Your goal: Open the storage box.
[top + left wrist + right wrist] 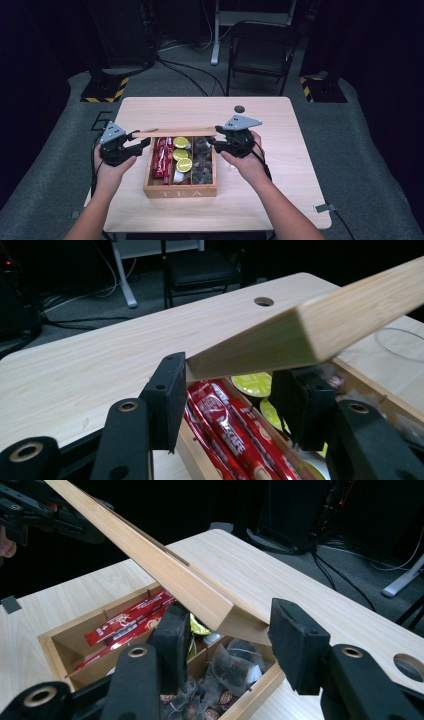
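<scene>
Lid point(172, 132) off, held level just above tea box point(180, 191). Left tongs point(141, 142) clamp lid's left end; right tongs point(214, 141) straddle its right end, contact unclear. Left to do: carrying lid clear, setting it on table point(280, 170).

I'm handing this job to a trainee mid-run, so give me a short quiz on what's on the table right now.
1. True or false: the lid lies flat and shut on the box.
2. In the high view, which compartment of the box holds the red sachets? A) left B) middle C) right
3. What do the left hand-held gripper and the right hand-held gripper each hold one end of?

Key: 1. False, it is raised above the open box. 2. A. 3. The lid.
</scene>
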